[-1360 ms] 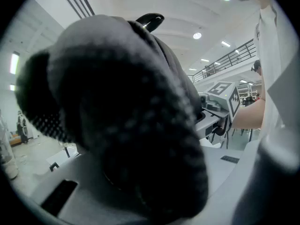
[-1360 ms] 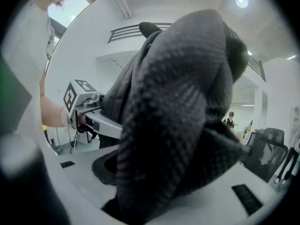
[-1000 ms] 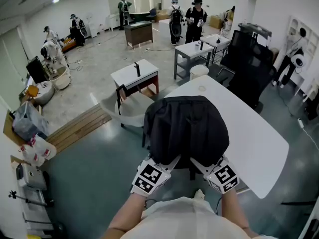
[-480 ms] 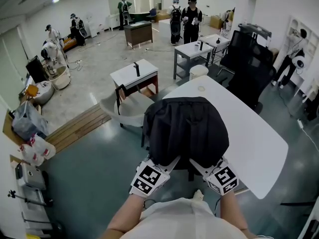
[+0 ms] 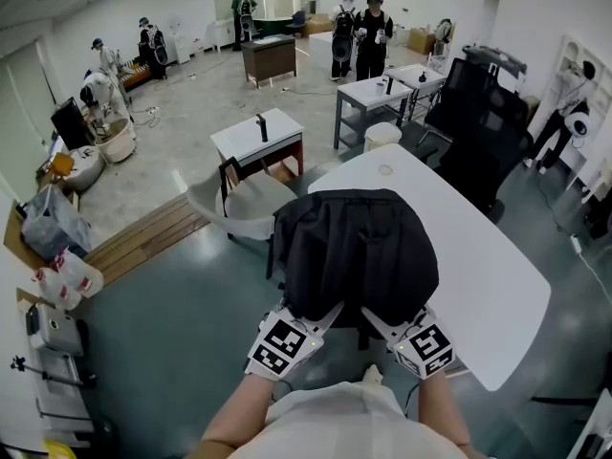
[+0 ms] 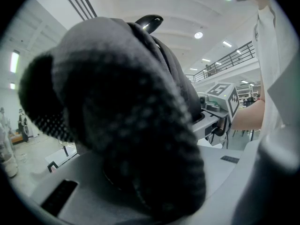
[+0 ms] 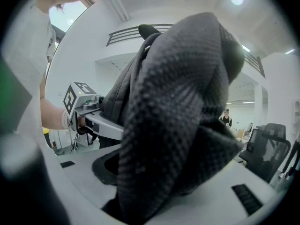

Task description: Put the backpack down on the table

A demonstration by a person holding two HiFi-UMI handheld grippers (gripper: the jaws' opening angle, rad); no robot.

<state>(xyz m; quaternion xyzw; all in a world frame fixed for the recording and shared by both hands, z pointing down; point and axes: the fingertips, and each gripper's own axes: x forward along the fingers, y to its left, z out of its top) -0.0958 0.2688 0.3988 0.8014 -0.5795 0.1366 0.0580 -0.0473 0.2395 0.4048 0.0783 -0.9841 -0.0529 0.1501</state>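
Observation:
A black backpack [image 5: 354, 251] hangs in front of me over the near left end of the white table [image 5: 483, 275]; whether it rests on the tabletop I cannot tell. My left gripper [image 5: 328, 312] reaches under its near edge from the left and is shut on a padded mesh strap [image 6: 131, 139], which fills the left gripper view. From the right, my right gripper [image 5: 375, 317] is shut on the other padded strap [image 7: 173, 125]. Each gripper's marker cube shows in the other's view, the right's [image 6: 224, 95] and the left's [image 7: 75, 97].
A black office chair [image 5: 478, 132] stands past the table's far side. Left of the table are a curved white seat [image 5: 234, 204], a small white table [image 5: 258, 140] and a wooden platform [image 5: 143, 247]. Grey tables [image 5: 368, 94] and several people [image 5: 359, 32] are farther back.
The backpack and both grippers have stayed where they were. Only the people at the back of the room have shifted a little.

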